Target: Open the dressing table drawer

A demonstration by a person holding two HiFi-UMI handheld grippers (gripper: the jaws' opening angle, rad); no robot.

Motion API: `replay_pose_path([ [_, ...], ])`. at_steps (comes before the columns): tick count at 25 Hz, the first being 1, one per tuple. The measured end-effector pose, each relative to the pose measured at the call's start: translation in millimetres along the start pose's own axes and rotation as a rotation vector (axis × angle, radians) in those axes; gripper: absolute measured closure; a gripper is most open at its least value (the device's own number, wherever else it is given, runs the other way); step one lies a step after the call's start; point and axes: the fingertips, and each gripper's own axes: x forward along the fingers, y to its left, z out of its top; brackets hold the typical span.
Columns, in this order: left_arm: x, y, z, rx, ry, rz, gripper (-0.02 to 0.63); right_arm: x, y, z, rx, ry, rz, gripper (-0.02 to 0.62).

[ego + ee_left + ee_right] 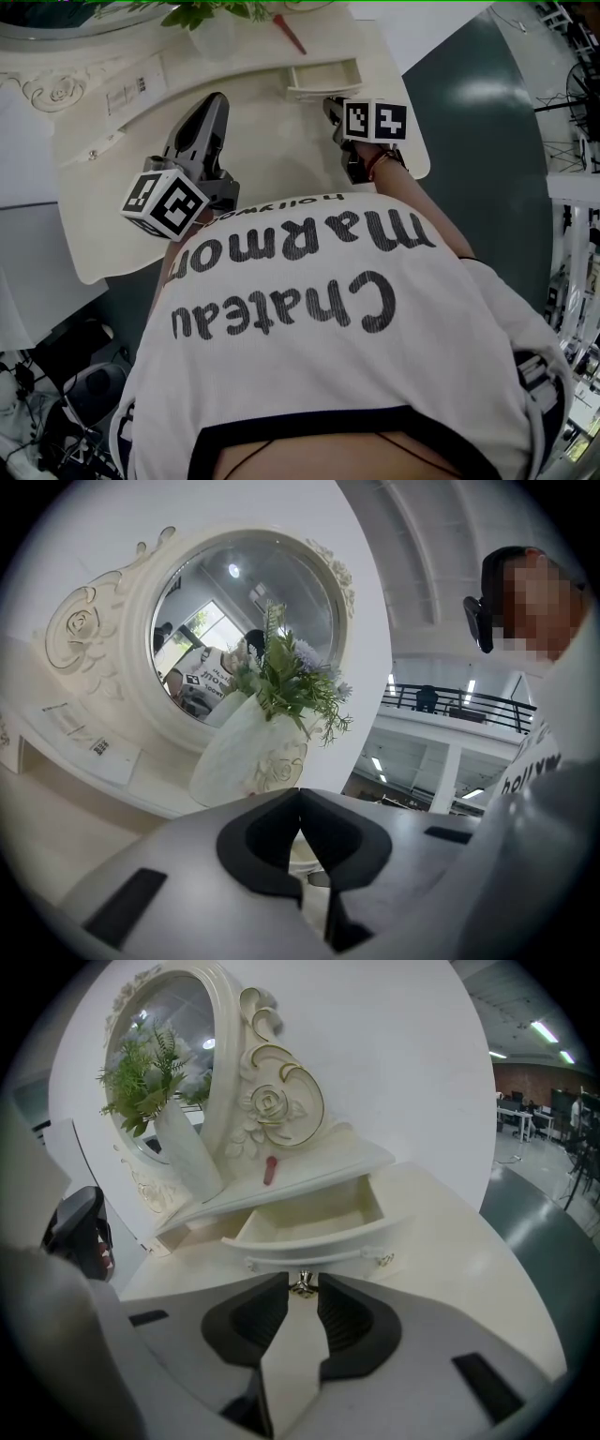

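The small cream drawer [323,77] [314,1227] of the dressing table [272,159] stands pulled out and looks empty inside. Its little metal knob [301,1285] sits right between the tips of my right gripper [300,1279] [330,105], which close on it from both sides. My left gripper [217,98] [300,794] hovers over the tabletop to the left, level, its tips meeting with nothing between them. It faces the oval mirror [234,621] and holds nothing.
A white vase [248,752] with green sprigs stands before the mirror. A red stick-like item [291,35] [270,1171] lies on the shelf above the drawer. The person's torso in a printed white shirt [309,309] fills the near side. Dark floor [478,141] lies to the right.
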Motion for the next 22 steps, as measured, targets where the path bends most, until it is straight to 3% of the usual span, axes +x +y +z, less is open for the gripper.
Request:
replay_pose_path([
  [6,6.9,-11.8,-5.3,0.008,0.009,0.005,0.583,-0.8,-0.1,1.0,-0.011,-0.002,0.038,0.485],
  [12,7.7,-23.9,-10.5,0.015,-0.012,0.063,0.583,-0.1,-0.9,1.9,-0.036,0.003,0.098,0.485],
  [17,12.5,-48.9,-16.0,0.019,-0.040,0.111,0.583,-16.9,-0.3,13.9,-0.043,0.009,0.197,0.485],
  [22,28.2,-78.8,-33.6,0.014,-0.013,0.129,0.583,-51.4,0.3,33.1,-0.048,-0.002,0.295,0.485],
])
